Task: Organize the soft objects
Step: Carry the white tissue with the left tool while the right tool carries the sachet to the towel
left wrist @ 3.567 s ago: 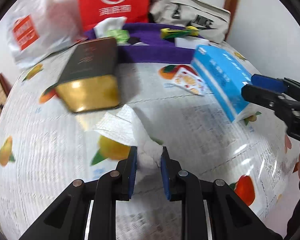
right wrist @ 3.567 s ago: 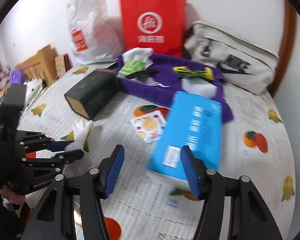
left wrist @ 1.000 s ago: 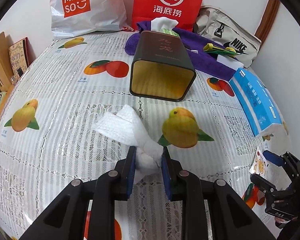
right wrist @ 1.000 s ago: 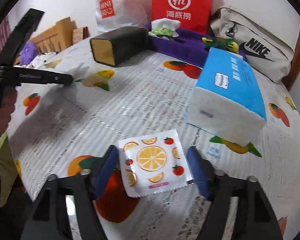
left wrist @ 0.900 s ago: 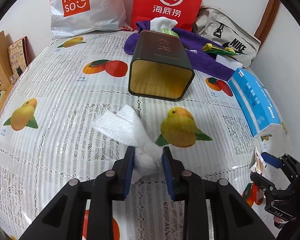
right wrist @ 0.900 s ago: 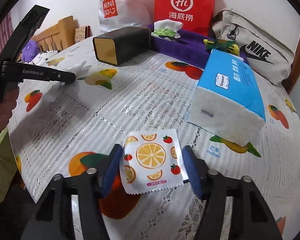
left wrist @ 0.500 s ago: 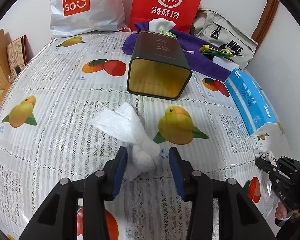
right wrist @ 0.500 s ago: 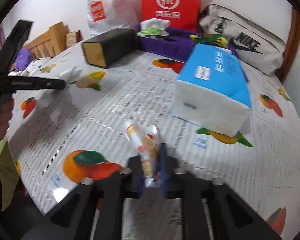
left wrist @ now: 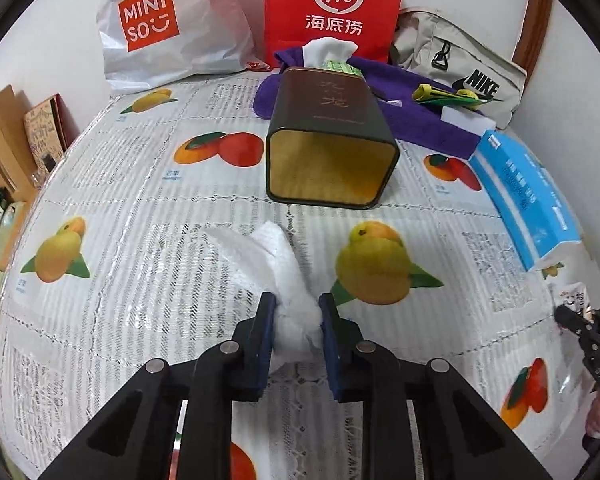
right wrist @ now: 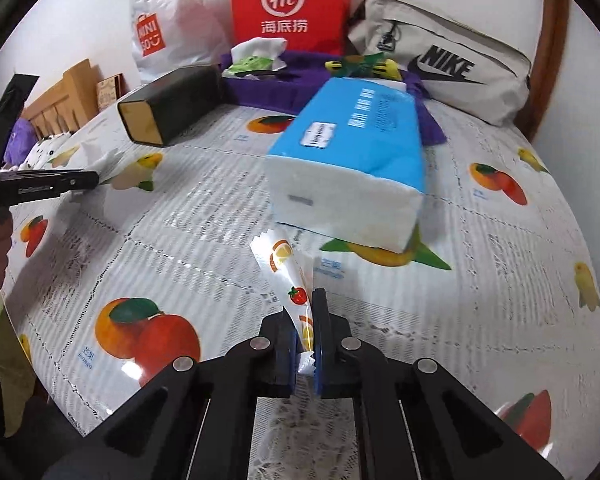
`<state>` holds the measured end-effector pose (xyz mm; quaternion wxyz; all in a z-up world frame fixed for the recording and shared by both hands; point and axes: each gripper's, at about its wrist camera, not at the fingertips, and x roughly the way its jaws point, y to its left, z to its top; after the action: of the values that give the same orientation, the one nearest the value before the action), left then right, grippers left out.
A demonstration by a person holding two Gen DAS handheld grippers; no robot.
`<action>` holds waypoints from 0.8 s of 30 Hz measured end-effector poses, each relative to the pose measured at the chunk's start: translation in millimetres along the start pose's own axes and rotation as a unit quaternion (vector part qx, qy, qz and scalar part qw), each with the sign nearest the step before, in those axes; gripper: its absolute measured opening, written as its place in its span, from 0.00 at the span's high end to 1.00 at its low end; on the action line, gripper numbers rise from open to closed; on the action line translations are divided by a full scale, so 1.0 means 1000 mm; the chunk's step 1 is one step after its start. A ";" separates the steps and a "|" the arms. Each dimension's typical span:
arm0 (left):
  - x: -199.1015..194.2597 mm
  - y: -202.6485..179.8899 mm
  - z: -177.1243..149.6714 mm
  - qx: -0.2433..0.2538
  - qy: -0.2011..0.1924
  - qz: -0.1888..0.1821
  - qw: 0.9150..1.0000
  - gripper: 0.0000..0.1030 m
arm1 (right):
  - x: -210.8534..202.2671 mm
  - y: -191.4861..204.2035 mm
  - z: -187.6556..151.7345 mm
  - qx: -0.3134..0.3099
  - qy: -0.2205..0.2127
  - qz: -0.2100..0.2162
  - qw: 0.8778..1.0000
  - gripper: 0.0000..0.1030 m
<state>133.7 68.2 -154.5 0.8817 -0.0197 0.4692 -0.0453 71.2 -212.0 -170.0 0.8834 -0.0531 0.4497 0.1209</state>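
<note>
Two hand-held grippers, each gripping a soft item above a fruit-print tabletop.

The left gripper (left wrist: pixel 297 316) is closing its jaws on a crumpled white tissue (left wrist: pixel 277 270) near the tabletop's (left wrist: pixel 100 320) front edge; the right gripper (right wrist: pixel 305 330) is clamped tight on a flat fruit-print wipes packet (right wrist: pixel 290 280), just before a blue tissue pack (right wrist: pixel 352 160). A dark rectangular tin (left wrist: pixel 332 140) lies towards the far edge.

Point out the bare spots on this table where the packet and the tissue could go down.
Bare tablecloth lies left of the dark tin, below the white bag. More lies near the front edge, between the left gripper closing on the tissue and the blue tissue pack. The back is crowded: purple cloth, red bag, grey bag.
</note>
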 end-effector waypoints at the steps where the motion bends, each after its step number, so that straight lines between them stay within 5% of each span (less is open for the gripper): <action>1: -0.001 0.000 0.000 -0.002 0.000 0.000 1.000 0.79 | 0.000 0.000 0.001 0.002 0.002 0.000 1.000 0.94; 8: -0.019 -0.004 0.008 -0.014 -0.013 -0.032 0.999 0.79 | -0.004 -0.003 0.011 0.013 0.000 0.014 1.000 0.94; 24: -0.054 -0.010 0.069 -0.003 -0.062 -0.044 0.997 0.79 | -0.027 -0.015 0.081 0.024 -0.042 0.029 0.998 0.94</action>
<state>160.1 63.1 -70.3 0.9064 -0.0455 0.4122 -0.0812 123.0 -214.2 -100.3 0.8985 -0.0142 0.4166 0.1376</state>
